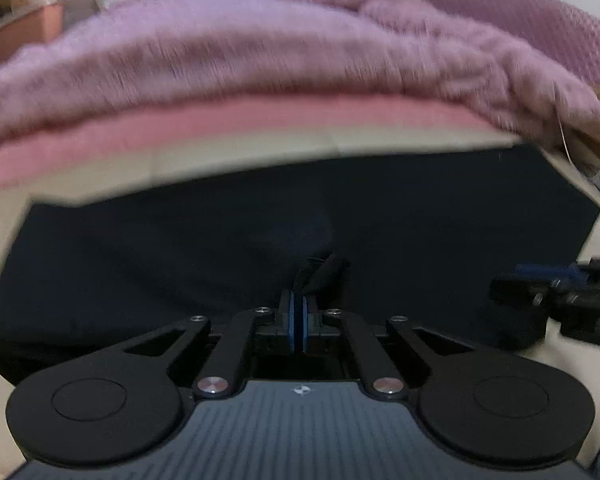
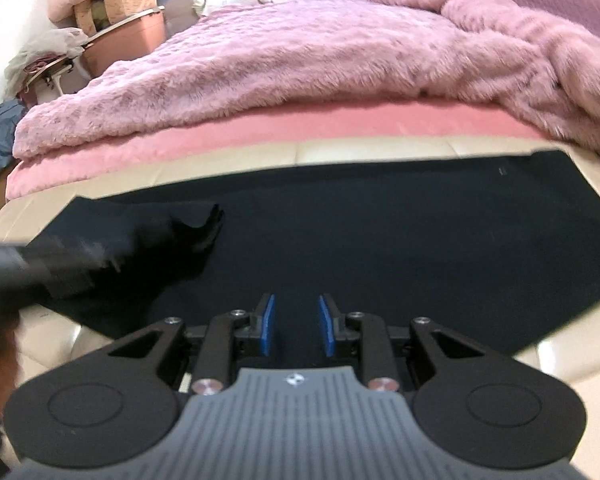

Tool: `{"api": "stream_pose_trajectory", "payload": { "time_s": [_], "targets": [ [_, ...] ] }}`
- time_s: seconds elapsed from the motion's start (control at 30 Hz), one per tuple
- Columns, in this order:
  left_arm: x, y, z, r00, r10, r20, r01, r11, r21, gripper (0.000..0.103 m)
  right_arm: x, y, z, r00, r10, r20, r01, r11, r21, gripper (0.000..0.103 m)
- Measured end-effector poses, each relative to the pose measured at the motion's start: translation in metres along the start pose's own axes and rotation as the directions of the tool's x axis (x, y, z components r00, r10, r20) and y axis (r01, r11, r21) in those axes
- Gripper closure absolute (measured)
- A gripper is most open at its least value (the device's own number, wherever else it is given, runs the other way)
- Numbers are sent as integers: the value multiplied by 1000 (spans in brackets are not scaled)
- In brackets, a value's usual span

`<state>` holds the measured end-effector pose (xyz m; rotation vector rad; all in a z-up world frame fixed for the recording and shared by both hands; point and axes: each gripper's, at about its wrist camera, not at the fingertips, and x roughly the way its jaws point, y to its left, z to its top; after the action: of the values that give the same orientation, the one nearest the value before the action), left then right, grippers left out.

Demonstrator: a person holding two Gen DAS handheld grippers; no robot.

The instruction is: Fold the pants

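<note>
The dark navy pants (image 2: pixel 380 232) lie spread flat on the cream bench at the foot of the bed; they also show in the left wrist view (image 1: pixel 180 248). My left gripper (image 1: pixel 299 312) is shut on a bunched fold of the pants fabric (image 1: pixel 320 270) and lifts it a little. In the right wrist view it (image 2: pixel 204 224) shows blurred at the left with raised cloth. My right gripper (image 2: pixel 297 324) is open and empty, low over the near edge of the pants; it shows at the right of the left wrist view (image 1: pixel 512 284).
The cream bench (image 2: pixel 340 156) runs along the bed. A fluffy pink blanket (image 2: pixel 300 48) over a pink sheet (image 2: pixel 260 128) covers the bed behind. Boxes and bags (image 2: pixel 116 28) are piled at the far left.
</note>
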<state>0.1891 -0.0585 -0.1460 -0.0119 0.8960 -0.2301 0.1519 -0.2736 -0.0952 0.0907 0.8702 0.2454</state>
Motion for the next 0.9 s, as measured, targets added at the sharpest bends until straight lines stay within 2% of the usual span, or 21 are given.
{"api": "stream_pose_trajectory", "payload": {
  "time_s": [0.03, 0.1, 0.17, 0.23, 0.3, 0.37, 0.47, 0.63, 0.7, 0.77, 0.8, 0.83, 0.87, 0.9],
  "targets": [
    [3, 7, 0, 999, -29, -25, 28, 999, -25, 98, 0, -1, -3, 1000, 1, -6, -1, 1000, 4, 82],
    [1, 17, 4, 995, -94, -28, 91, 992, -84, 90, -1, -3, -11, 1000, 9, -20, -8, 1000, 8, 82],
    [0, 24, 10, 982, -181, -58, 171, 975, -138, 71, 0, -2, -15, 999, 22, -33, -21, 1000, 14, 82],
    [-8, 27, 12, 972, -233, -35, 225, 960, -166, 63, 1, -1, -17, 998, 40, -40, -38, 999, 27, 82],
    [-16, 30, 16, 967, -256, -3, 251, 951, -179, 55, 2, 1, -17, 998, 57, -39, -56, 998, 33, 82],
    [-18, 30, 21, 974, -224, 6, 222, 959, -177, 53, 2, 6, -16, 997, 72, -33, -72, 997, 23, 82],
    [-7, 30, 29, 990, -142, -27, 137, 982, -127, 53, 5, 14, -13, 996, 82, -29, -82, 997, 4, 82],
    [12, 16, 32, 992, -96, -78, 90, 993, -75, 47, 9, 18, -13, 995, 92, -26, -92, 996, -2, 82],
    [17, 12, 30, 994, -68, -86, 61, 995, -73, 48, 10, 18, -13, 995, 93, -28, -93, 996, -1, 82],
    [19, 11, 30, 996, -55, -77, 48, 996, -80, 70, 12, 16, -13, 995, 97, -32, -97, 995, 6, 82],
    [17, 16, 31, 995, -64, -78, 55, 993, -107, 75, 13, 15, -13, 995, 99, -33, -99, 995, 9, 82],
    [16, 23, 33, 993, -92, -80, 79, 986, -145, 90, 14, 14, -13, 994, 101, -33, -101, 995, 13, 82],
    [15, 33, 35, 987, -135, -86, 116, 973, -200, 100, 14, 13, -12, 994, 104, -32, -104, 994, 13, 81],
    [14, 42, 37, 982, -171, -85, 145, 957, -249, 100, 14, 13, -12, 993, 111, -28, -111, 994, 12, 81]
  ]
}}
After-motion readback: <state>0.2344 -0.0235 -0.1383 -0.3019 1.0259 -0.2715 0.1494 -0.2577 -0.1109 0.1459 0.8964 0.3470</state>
